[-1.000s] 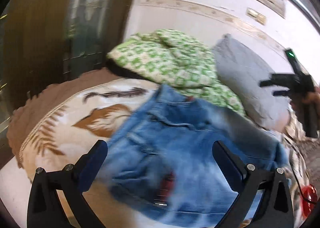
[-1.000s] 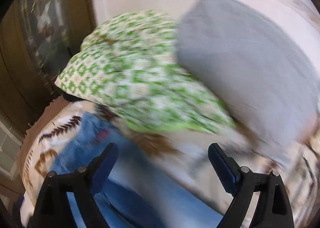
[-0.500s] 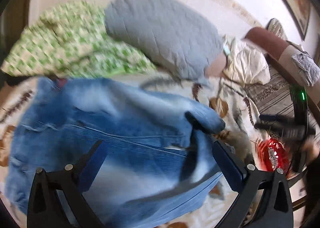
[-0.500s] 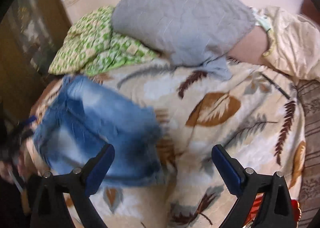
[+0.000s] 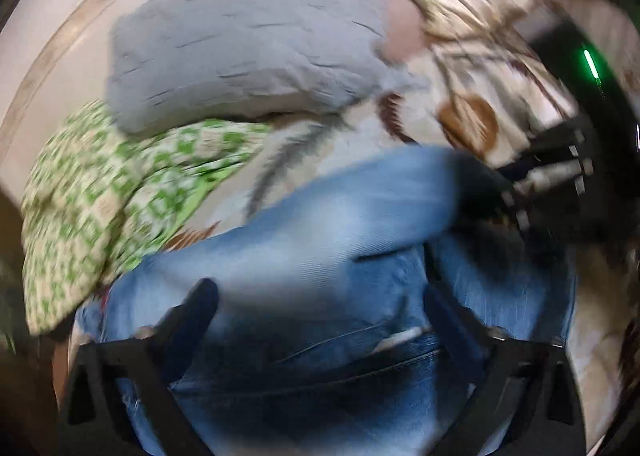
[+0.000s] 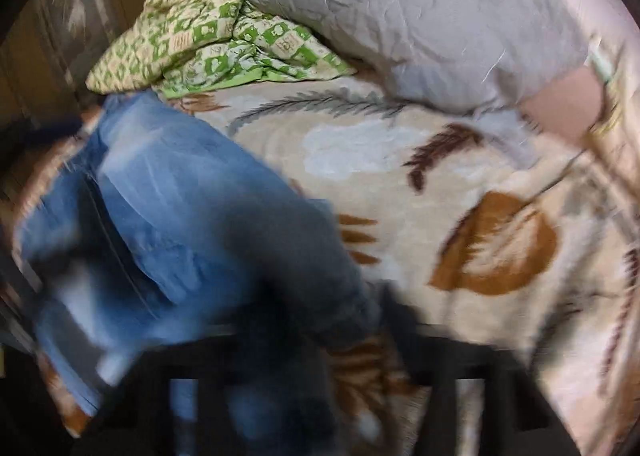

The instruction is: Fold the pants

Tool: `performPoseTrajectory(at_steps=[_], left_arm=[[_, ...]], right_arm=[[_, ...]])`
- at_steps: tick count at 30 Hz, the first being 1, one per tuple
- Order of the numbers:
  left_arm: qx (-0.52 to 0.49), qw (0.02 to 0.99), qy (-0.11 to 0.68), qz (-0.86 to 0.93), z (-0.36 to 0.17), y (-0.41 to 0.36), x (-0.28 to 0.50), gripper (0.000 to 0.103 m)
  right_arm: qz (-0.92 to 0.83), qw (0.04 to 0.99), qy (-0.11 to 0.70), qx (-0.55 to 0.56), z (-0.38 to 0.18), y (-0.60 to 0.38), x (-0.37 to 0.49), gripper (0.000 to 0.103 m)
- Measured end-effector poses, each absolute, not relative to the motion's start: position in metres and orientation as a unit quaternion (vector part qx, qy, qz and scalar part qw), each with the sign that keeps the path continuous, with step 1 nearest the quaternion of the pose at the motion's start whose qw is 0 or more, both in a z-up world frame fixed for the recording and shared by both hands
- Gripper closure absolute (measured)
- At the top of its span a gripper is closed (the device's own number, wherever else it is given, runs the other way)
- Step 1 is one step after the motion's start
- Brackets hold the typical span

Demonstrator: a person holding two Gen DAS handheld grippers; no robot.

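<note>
Home bedroom. Bed covered with a cream fleece blanket (image 6: 400, 184) in a brown leaf-and-feather print; grey quilted pillow (image 6: 420, 4) and a green-and-cream checked quilt (image 6: 224, 36) piled at the head against a pale wall (image 5: 52, 36). Dark brownish panel (image 6: 36, 56) at left, probably a wardrobe or door; too blurred.

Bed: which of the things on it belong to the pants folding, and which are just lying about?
Part of the job:
- jeans
- left gripper, jaws closing over the denim
- right gripper, jaws closing at the jeans' edge

Just lying about:
- grey pillow
- green checked quilt
- leaf-print blanket under the jeans
</note>
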State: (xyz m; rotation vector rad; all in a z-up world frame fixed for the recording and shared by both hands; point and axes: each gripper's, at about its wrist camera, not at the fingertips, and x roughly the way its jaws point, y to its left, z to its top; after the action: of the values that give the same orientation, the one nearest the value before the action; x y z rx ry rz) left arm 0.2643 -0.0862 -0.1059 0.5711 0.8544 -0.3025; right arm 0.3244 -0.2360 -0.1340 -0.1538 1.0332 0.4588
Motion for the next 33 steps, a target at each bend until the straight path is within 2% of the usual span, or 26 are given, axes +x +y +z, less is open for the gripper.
performPoseTrajectory(at_steps=[1,2,6,14,16,18,19,20,21,22,23,26,33], left_arm=[[0.280,0.850,0.417,-0.157,-0.113,-0.090,0.268,0.068],[0.282,0.843,0.433,-0.151,-0.118,-0.091,0.275,0.099],[0.234,0.857,0.425,-0.174,-0.100,-0.084,0.282,0.099],[0.186,0.899,0.334,-0.214,-0.026,-0.099,0.292,0.100],[0.187,0.897,0.341,-0.210,-0.032,-0.102,0.302,0.100],[0.178,0.887,0.369,-0.211,-0.049,-0.103,0.310,0.099],[0.174,0.873,0.401,-0.215,-0.064,-0.104,0.317,0.098],[0.178,0.856,0.438,-0.210,-0.080,-0.107,0.322,0.083],[0.187,0.844,0.467,-0.186,-0.094,-0.108,0.326,0.049],[0.194,0.842,0.477,-0.158,-0.102,-0.106,0.324,0.031],[0.187,0.853,0.462,-0.153,-0.102,-0.101,0.316,0.015],[0.168,0.862,0.446,-0.172,-0.089,-0.090,0.297,0.014],[0.129,0.828,0.478,-0.263,-0.074,-0.086,0.266,0.014]], right_arm=[[0.219,0.840,0.493,-0.064,-0.134,-0.236,0.326,0.080],[0.221,0.839,0.493,-0.066,-0.132,-0.236,0.326,0.085],[0.228,0.850,0.471,-0.066,-0.096,-0.245,0.320,0.086],[0.203,0.886,0.397,-0.125,0.043,-0.247,0.345,0.086],[0.188,0.876,0.423,-0.135,0.055,-0.240,0.363,0.086],[0.172,0.859,0.461,-0.145,0.040,-0.237,0.379,0.085],[0.153,0.848,0.485,-0.147,0.024,-0.238,0.388,0.069],[0.132,0.839,0.505,-0.153,0.010,-0.242,0.392,0.026],[0.093,0.824,0.533,-0.170,-0.015,-0.246,0.398,0.009],[0.068,0.819,0.539,-0.184,-0.033,-0.252,0.398,0.001],[0.059,0.818,0.541,-0.185,-0.044,-0.260,0.394,0.001],[0.068,0.827,0.550,-0.098,-0.056,-0.293,0.371,0.001],[0.148,0.852,0.485,0.131,-0.050,-0.333,0.239,0.001]])
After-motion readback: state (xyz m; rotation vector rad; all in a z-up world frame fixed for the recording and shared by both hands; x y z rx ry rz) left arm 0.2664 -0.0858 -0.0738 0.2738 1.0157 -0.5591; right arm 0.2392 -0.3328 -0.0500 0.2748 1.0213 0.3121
